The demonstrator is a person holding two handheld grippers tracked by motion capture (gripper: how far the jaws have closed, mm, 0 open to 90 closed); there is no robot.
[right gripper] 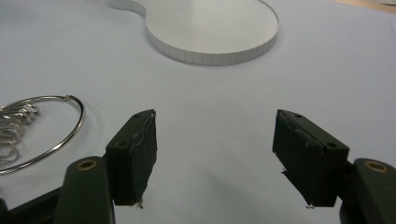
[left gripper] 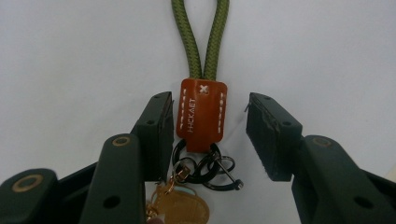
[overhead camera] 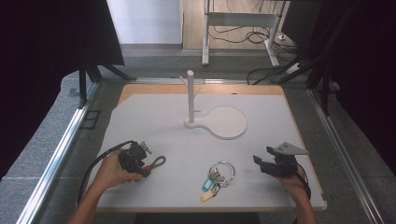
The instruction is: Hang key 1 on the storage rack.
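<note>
Your left claw straddles the brown leather tag, pads not yet pressing; right claw gapes wide.

In the left gripper view the green cord loop runs off the top edge, and the tan tag below the rings is cut off, perhaps leather. The steel ring leaves the right gripper view's left edge.

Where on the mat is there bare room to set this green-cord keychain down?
Free: the far left of the mat, left of the white stand, and the strip between its round base and the key ring. Crowded: the near edge, around the left tongs, keychain and right tongs.
</note>
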